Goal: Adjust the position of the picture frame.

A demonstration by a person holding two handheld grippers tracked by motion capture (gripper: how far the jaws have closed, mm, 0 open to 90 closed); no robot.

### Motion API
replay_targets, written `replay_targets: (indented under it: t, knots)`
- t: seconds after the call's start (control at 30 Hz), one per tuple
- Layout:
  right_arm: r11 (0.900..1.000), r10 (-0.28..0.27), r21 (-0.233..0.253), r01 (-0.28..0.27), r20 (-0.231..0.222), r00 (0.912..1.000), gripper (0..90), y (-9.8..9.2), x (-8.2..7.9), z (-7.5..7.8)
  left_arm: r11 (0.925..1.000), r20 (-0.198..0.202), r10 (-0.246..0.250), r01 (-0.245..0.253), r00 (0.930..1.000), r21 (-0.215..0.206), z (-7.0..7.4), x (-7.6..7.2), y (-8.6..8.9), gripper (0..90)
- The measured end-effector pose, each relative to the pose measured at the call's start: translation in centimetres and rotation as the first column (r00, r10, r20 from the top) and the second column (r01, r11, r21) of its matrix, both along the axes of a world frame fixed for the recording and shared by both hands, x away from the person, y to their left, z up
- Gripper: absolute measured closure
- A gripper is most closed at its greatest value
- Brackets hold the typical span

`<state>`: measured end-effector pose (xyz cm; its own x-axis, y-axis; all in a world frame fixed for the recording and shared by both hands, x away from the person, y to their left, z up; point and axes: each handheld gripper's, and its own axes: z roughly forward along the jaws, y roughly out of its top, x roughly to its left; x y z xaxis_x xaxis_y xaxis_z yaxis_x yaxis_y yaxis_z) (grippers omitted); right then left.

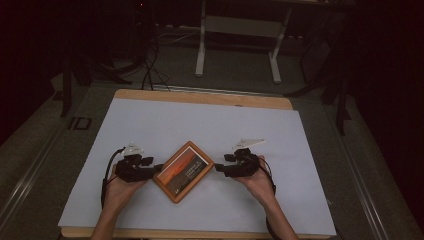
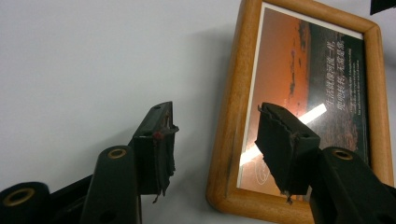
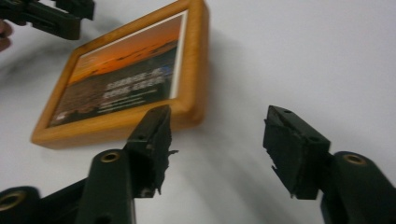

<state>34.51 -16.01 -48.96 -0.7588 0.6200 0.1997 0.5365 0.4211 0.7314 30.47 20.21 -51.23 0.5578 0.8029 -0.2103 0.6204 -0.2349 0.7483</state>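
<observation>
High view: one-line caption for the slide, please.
Two hand-held grippers, left and right, open, flank a wooden picture frame lying flat on a white table.

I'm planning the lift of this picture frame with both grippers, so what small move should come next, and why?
Probably ease the right gripper a little toward the picture frame until its open jaws span the frame's edge. The left gripper already has one jaw outside the wooden border and one over the glass, while the right gripper's jaws stand open just beside the frame's corner with bare white table cover between them.
</observation>
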Motion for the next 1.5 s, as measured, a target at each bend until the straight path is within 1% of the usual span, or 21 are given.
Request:
replay_targets:
  t: [0.07, 0.17, 0.23, 0.33, 0.47, 0.5, 0.67, 0.73, 0.8, 0.87, 0.93, 1.0, 1.07, 1.13, 1.2, 1.23, 1.27, 1.3, 1.33, 1.4, 1.5]
  knots:
    - [1.000, 0.010, 0.008, -0.009, -0.023, 0.9997, 36.6, 0.4, -0.2, -0.2, 0.9999, -0.002, -0.012, 0.012, 0.9999, -0.001, -0.1, 0.1, -0.1, 44.9]
    - [1.000, 0.007, 0.004, -0.007, -0.037, 0.9993, 32.7, 1.1, -0.4, -0.5, 0.9997, -0.004, -0.023, 0.023, 0.9997, -0.010, -0.3, 0.5, -0.1, 42.8]
    - [1.000, 0.008, 0.004, -0.008, -0.048, 0.9988, 30.1, 1.5, -0.5, -0.7, 0.9992, -0.011, -0.039, 0.039, 0.9992, -0.011, -0.4, 0.8, -0.1, 40.8]
    - [1.000, 0.017, 0.006, -0.017, -0.072, 0.9972, 27.8, 2.1, -0.7, -1.1, 0.9982, -0.020, -0.055, 0.055, 0.9983, -0.026, -0.7, 1.2, -0.2, 38.9]
    - [1.000, 0.018, -0.001, -0.018, -0.104, 0.9944, 26.2, 2.8, -0.9, -1.9, 0.9965, -0.027, -0.079, 0.079, 0.9965, -0.027, -1.1, 1.7, -0.5, 39.2]
    - [1.000, 0.018, -0.001, -0.019, -0.112, 0.9936, 26.2, 2.9, -1.0, -2.0, 0.9957, -0.035, -0.087, 0.086, 0.9956, -0.034, -1.2, 1.8, -0.6, 39.2]
    - [0.999, 0.033, 0.031, -0.029, -0.159, 0.9868, 26.6, 3.6, -1.2, -2.6, 0.9927, -0.047, -0.117, 0.115, 0.9920, -0.035, -1.6, 2.2, -1.0, 39.3]
    - [0.999, 0.034, 0.037, -0.028, -0.169, 0.9850, 26.7, 3.9, -1.3, -2.7, 0.9920, -0.042, -0.120, 0.118, 0.9919, -0.044, -1.6, 2.2, -1.0, 39.8]
    - [0.998, 0.040, 0.051, -0.031, -0.185, 0.9819, 26.9, 4.2, -1.4, -2.8, 0.9906, -0.047, -0.127, 0.124, 0.9908, -0.058, -1.7, 2.3, -1.1, 39.7]
    - [0.998, 0.045, 0.054, -0.035, -0.192, 0.9803, 26.5, 4.6, -1.4, -3.1, 0.9876, -0.057, -0.141, 0.137, 0.9883, -0.077, -1.8, 2.5, -1.2, 39.5]
    - [0.997, 0.031, 0.079, -0.015, -0.206, 0.9781, 27.0, 4.6, -1.3, -3.2, 0.9835, -0.073, -0.157, 0.149, 0.9849, -0.102, -2.0, 2.7, -1.2, 39.3]
    - [0.994, 0.021, 0.110, 0.004, -0.227, 0.9737, 28.2, 4.5, -1.2, -3.3, 0.9774, -0.087, -0.176, 0.163, 0.9806, -0.134, -2.2, 2.9, -1.2, 39.4]
    - [0.994, 0.017, 0.111, 0.009, -0.232, 0.9725, 28.1, 4.5, -1.2, -3.3, 0.9727, -0.098, -0.188, 0.172, 0.9772, -0.156, -2.3, 3.1, -1.3, 39.4]
    - [0.993, 0.007, 0.115, 0.021, -0.237, 0.9715, 28.7, 4.5, -1.2, -3.2, 0.9673, -0.112, -0.211, 0.190, 0.9712, -0.167, -2.4, 3.1, -1.6, 40.4]
    - [0.992, -0.004, 0.121, 0.034, -0.244, 0.9699, 31.3, 4.5, -1.1, -3.2, 0.9693, -0.122, -0.207, 0.187, 0.9707, -0.159, -2.3, 3.1, -1.7, 38.2]
    - [0.991, -0.001, 0.128, 0.035, -0.251, 0.9679, 33.4, 4.5, -1.0, -3.2, 0.9715, -0.125, -0.201, 0.181, 0.9717, -0.153, -2.2, 3.2, -1.7, 38.3]
    - [0.991, -0.001, 0.128, 0.035, -0.251, 0.9679, 33.4, 4.5, -1.0, -3.2, 0.9715, -0.125, -0.201, 0.181, 0.9717, -0.153, -2.2, 3.2, -1.7, 38.3]
    - [0.990, 0.002, 0.137, 0.034, -0.261, 0.9653, 39.0, 4.4, -1.0, -3.2, 0.9753, -0.130, -0.187, 0.168, 0.9737, -0.144, -2.1, 3.2, -1.7, 38.3]
    - [0.988, 0.003, 0.148, 0.036, -0.262, 0.9652, 43.4, 4.3, -0.9, -3.3, 0.9759, -0.134, -0.183, 0.163, 0.9740, -0.145, -2.1, 3.2, -1.6, 39.2]
    - [0.988, -0.003, 0.150, 0.044, -0.265, 0.9643, 44.2, 4.3, -0.9, -3.2, 0.9765, -0.141, -0.179, 0.158, 0.9737, -0.146, -2.0, 3.1, -1.5, 40.7]
    - [0.984, -0.014, 0.167, 0.064, -0.287, 0.9579, 41.6, 4.3, -0.7, -3.3, 0.9770, -0.138, -0.180, 0.161, 0.9739, -0.140, -1.9, 3.0, -1.6, 41.3]
